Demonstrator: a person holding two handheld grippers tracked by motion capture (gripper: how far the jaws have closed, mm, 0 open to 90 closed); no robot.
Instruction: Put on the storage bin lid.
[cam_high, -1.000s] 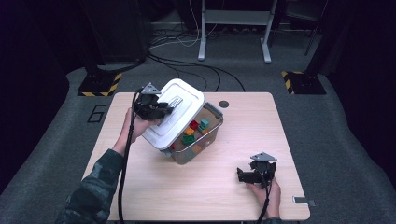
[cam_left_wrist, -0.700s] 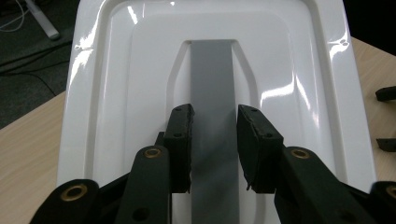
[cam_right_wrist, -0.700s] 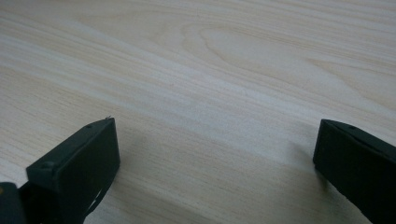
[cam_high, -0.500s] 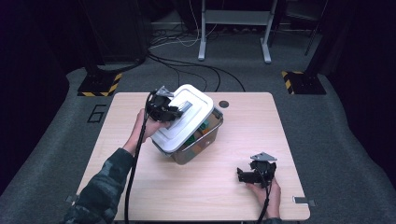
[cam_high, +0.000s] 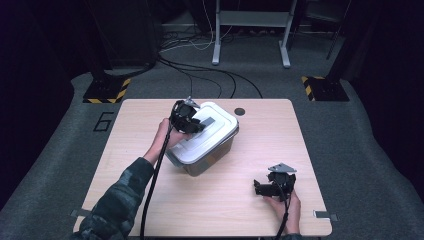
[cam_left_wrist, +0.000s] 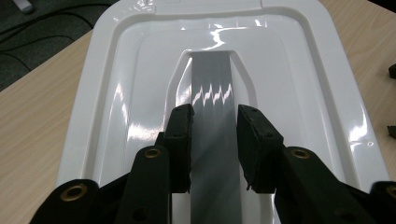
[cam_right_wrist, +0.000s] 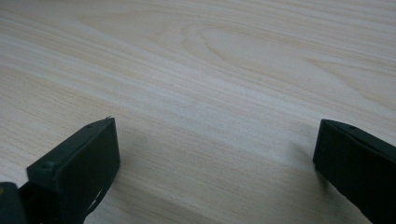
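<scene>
– So, nearest us, what is the right gripper doing?
– Resting on the table, jaws spread wide around bare wood.
– And farther off?
– Left gripper is clamped on the grey handle strip of the white lid, sitting on the clear storage box. Glossy plastic looks light, stiff and slippery; the recessed handle seems the surest hold.
</scene>
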